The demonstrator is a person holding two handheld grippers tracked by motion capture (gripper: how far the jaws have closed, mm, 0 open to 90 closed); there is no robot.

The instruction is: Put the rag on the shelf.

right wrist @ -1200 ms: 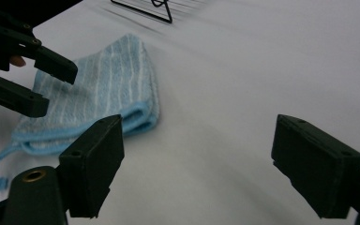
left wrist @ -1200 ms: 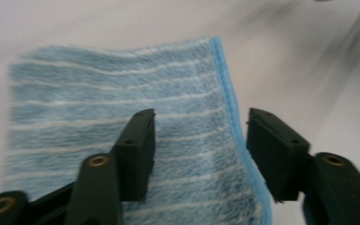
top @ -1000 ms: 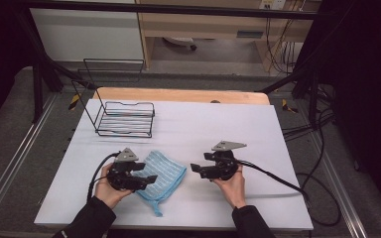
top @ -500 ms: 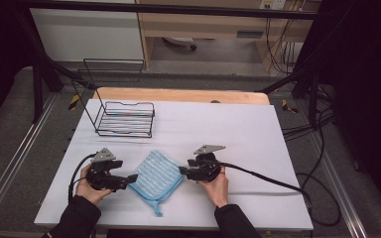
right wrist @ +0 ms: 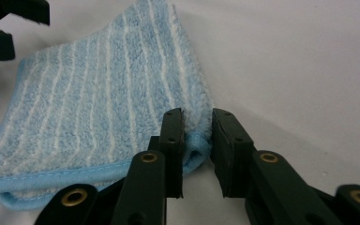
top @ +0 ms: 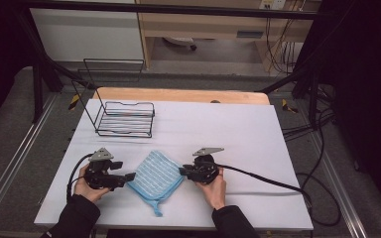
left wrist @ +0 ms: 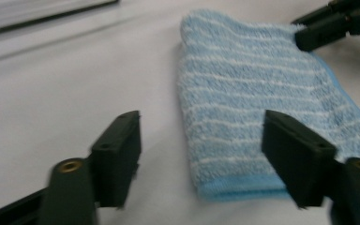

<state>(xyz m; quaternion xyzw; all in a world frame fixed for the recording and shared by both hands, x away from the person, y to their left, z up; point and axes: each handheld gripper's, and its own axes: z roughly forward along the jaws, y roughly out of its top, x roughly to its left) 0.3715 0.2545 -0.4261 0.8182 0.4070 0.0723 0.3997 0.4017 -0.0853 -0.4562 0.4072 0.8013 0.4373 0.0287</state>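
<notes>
Both grippers sat at opposite corners of the blue striped towel [top: 156,174], which lay folded flat on the white table [top: 238,134], near edge. Right gripper [right wrist: 198,140] was closest in, jaws nearly closed around a corner, not quite clamped. Left gripper [left wrist: 201,154] gaped wide, straddling the other corner, gripping nothing. Looked fluffy, floppy terry.

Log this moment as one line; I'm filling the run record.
left hand-held gripper: open, at towel corner | right hand-held gripper: closing around opposite corner | light blue striped terry towel: folded flat on white table
</notes>
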